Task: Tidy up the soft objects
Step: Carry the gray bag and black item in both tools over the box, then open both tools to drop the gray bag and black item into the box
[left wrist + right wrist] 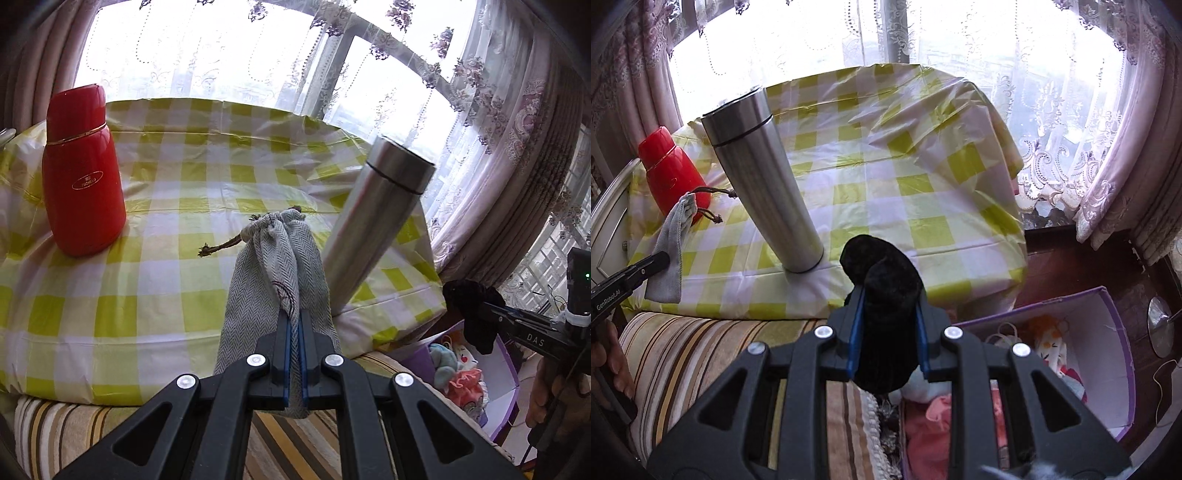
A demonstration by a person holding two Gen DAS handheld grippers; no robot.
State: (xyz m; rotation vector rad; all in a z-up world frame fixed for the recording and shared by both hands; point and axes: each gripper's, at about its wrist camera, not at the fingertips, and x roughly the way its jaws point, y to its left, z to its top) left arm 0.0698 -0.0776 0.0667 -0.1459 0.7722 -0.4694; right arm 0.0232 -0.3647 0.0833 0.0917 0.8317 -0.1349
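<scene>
My left gripper (pixel 294 317) is shut on a grey herringbone drawstring pouch (pixel 273 266), which hangs above the front edge of the checked table (pixel 147 295). From the right wrist view the same pouch (pixel 670 247) dangles at the far left. My right gripper (pixel 888 299) is shut on a black fuzzy soft item (pixel 886 295), lifted over the table's near corner. That black item (pixel 476 314) shows at the right in the left wrist view. A purple-edged box (pixel 1123 369) of soft toys sits on the floor at lower right.
A red flask (pixel 83 173) and a tall steel flask (pixel 376 225) stand on the yellow-checked cloth. A striped cushion (pixel 701 354) lies in front of the table. Lace curtains (pixel 517 129) hang behind, and a person's hand (pixel 546 398) grips the right tool.
</scene>
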